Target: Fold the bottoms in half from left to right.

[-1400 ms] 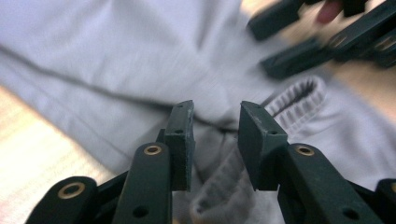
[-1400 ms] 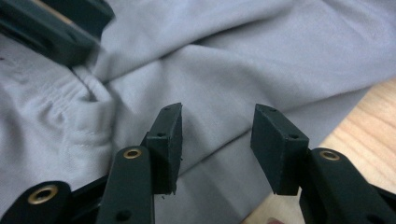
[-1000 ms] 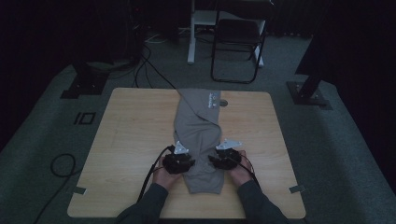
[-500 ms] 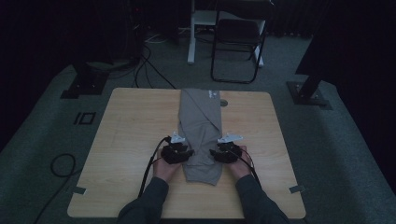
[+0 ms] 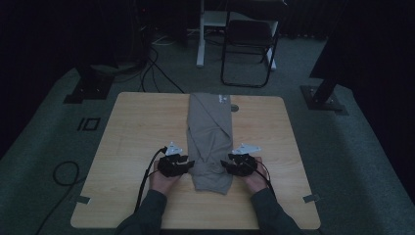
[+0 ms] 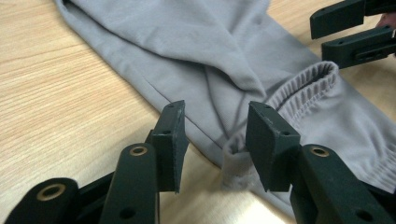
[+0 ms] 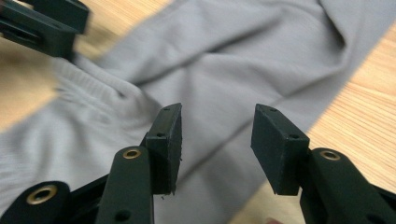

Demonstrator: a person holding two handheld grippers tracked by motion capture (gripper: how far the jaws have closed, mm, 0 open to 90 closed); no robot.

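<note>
Sweatpants [image 5: 209, 142], grey and folded lengthwise into a long strip, lie down the middle of the wooden surface [image 5: 137, 127], running from the far edge toward the person; the near end sits between the two hands; looks like soft jersey knit, light and floppy, so I'd guess it drapes and sags the moment you lift it, and a single-point grab would probably just bunch it up; best bet seems to be pinching the thicker ribbed elastic band [image 6: 303, 81] or the little ribbed cuff corner [image 6: 236, 163] at the near end, since those have more body than the flat cloth.

Left tongs [image 6: 215, 137] are spread wide with nothing between them, straddling that cuff corner at the cloth's left edge; right tongs [image 7: 215, 140] also wide and empty, hovering over the cloth near its right edge; from the high view both sit flanking the near end, one per side.

There's a small pale tag or print [image 5: 222, 98] at the far end, but it's too small to read; no brand I can make out.
</note>
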